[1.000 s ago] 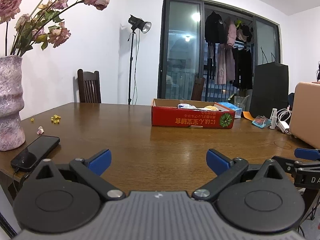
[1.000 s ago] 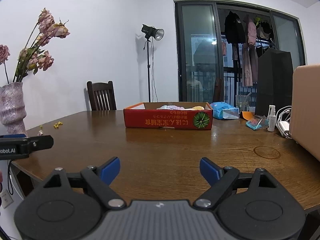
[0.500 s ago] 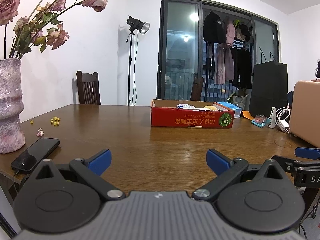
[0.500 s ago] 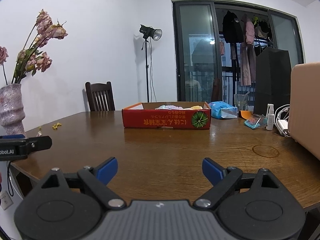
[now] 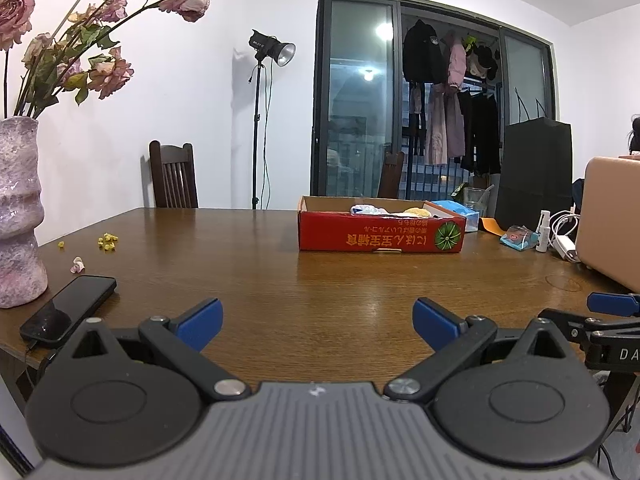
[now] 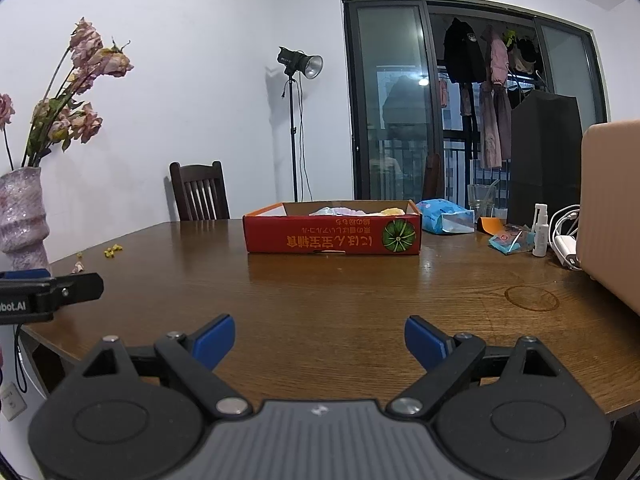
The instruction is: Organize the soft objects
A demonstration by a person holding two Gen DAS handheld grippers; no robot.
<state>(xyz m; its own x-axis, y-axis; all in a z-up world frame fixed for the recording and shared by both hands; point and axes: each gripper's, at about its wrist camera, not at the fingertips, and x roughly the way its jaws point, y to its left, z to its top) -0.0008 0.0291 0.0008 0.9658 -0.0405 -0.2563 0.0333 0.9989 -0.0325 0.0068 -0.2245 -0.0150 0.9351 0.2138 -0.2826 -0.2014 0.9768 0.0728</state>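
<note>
A shallow red cardboard box (image 5: pixel 380 234) stands on the far middle of the brown table (image 5: pixel 280 280); it also shows in the right wrist view (image 6: pixel 332 236). Soft items, white (image 5: pixel 366 210) and yellow (image 5: pixel 416 212), lie inside it, mostly hidden by its wall. My left gripper (image 5: pixel 318 322) is open and empty, low over the table's near edge. My right gripper (image 6: pixel 318 338) is open and empty, also near the front edge, to the right of the left one.
A pink vase with dried roses (image 5: pixel 20 216) and a black phone (image 5: pixel 68 308) sit at the left. A blue tissue pack (image 6: pixel 444 216), a glass, a spray bottle (image 6: pixel 540 230), cables and a tan case (image 6: pixel 612 208) crowd the right side. A chair (image 5: pixel 174 180) stands behind the table.
Both grippers have dipped slightly lower and stayed open; the box now appears a little higher in both views. Nothing on the table has moved.
</note>
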